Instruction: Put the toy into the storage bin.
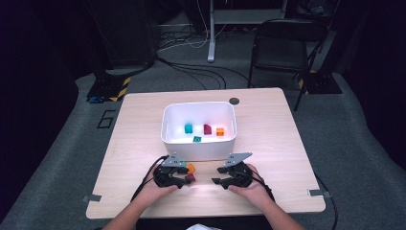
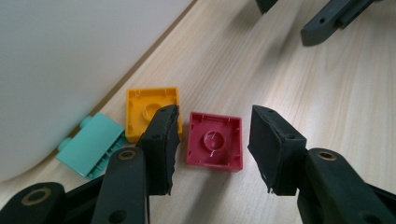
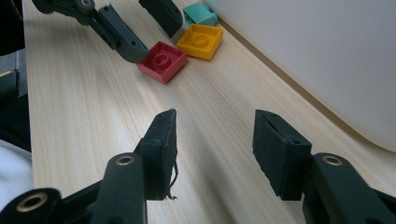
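Left gripper view shows the left gripper with jaws spread around the red brick, not yet pinching it, seemingly lined up for a grab. That brick lies studs-down just beside the bin, with the yellow brick and teal brick nearer its wall. The right gripper is spread and empty, apparently waiting.

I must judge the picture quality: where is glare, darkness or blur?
High view: dark room, bright white tub, its bricks small and soft. Left gripper view: sharp red brick, light patch on the table. Right gripper view: near claw sharp, table bright.
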A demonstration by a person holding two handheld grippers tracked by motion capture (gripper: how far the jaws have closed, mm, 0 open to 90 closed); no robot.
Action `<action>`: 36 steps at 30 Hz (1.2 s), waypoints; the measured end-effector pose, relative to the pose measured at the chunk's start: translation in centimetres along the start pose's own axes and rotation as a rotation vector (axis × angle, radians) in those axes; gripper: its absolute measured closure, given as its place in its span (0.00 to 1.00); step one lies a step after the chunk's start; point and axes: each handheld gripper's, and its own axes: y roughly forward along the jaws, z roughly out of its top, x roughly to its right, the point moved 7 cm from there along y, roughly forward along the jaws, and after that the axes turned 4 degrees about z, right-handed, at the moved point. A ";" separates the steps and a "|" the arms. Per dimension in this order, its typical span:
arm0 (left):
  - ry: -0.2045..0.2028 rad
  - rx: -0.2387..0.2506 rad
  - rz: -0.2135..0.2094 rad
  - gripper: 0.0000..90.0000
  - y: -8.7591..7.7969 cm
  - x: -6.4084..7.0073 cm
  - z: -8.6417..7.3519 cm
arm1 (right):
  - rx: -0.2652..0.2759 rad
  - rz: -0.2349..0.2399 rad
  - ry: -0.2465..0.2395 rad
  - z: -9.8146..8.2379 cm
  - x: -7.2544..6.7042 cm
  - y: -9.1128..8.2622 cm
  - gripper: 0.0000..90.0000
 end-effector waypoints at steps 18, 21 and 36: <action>0.041 -0.033 0.000 0.63 1.2 1.0 -0.6 | 0.002 -0.002 -0.010 0.1 0.1 0.0 0.55; 0.051 -0.033 -0.003 0.64 1.3 1.2 -0.5 | 0.002 -0.001 -0.011 0.1 0.1 0.0 0.55; 0.040 -0.007 -0.045 0.65 0.6 1.9 0.5 | 0.004 -0.004 -0.008 0.1 0.1 -0.1 0.55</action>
